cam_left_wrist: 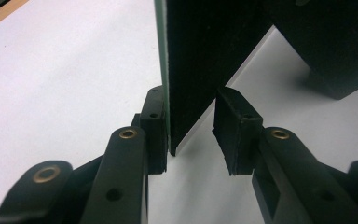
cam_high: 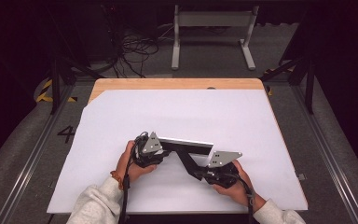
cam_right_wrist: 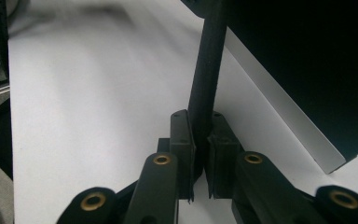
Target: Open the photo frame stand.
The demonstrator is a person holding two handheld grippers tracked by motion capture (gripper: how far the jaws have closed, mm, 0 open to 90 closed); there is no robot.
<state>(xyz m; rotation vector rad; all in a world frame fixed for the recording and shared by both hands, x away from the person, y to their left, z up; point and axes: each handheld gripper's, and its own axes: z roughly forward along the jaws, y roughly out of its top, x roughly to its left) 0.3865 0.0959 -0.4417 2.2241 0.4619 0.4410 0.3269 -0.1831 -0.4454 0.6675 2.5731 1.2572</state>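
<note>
A flat black box (cam_high: 186,151) with a matte, felt-like surface and pale edge sits near the front of the white-covered tabletop (cam_high: 214,112). The right gripper (cam_right_wrist: 200,154) pinches its thin flap; the left gripper (cam_left_wrist: 191,135) stands partly open around a panel, one finger touching.

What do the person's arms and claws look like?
Both sleeves are light grey. A brown beaded bracelet is on the left wrist. Each claw, left and right, is black with brass rivets, a grey three-cornered plate on top and a black cable.
</note>
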